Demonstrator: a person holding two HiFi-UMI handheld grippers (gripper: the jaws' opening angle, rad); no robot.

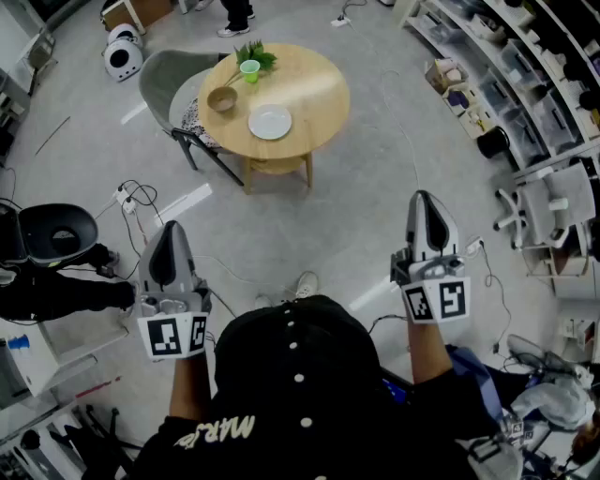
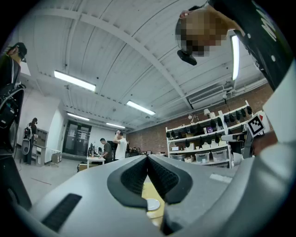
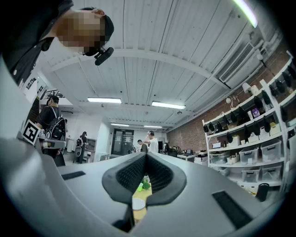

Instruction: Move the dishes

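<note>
A round wooden table (image 1: 309, 89) stands far ahead of me. On it are a white plate (image 1: 270, 122), a brown bowl (image 1: 222, 98), a green cup (image 1: 249, 69) and a small plant (image 1: 255, 53). My left gripper (image 1: 170, 228) and right gripper (image 1: 427, 198) hang over the floor, well short of the table, both shut and empty. In the left gripper view the shut jaws of the left gripper (image 2: 147, 158) frame the plate (image 2: 151, 204) below them. Under the meeting tips of the right gripper (image 3: 146, 154), the plate (image 3: 138, 203) and green cup (image 3: 138, 187) show.
A grey chair (image 1: 169, 82) is tucked at the table's left. Shelving (image 1: 525, 56) lines the right wall, with an office chair (image 1: 553, 208) before it. Cables and a power strip (image 1: 139, 199) lie on the floor at left by a black chair (image 1: 54, 234). A person's legs (image 1: 234, 14) stand beyond the table.
</note>
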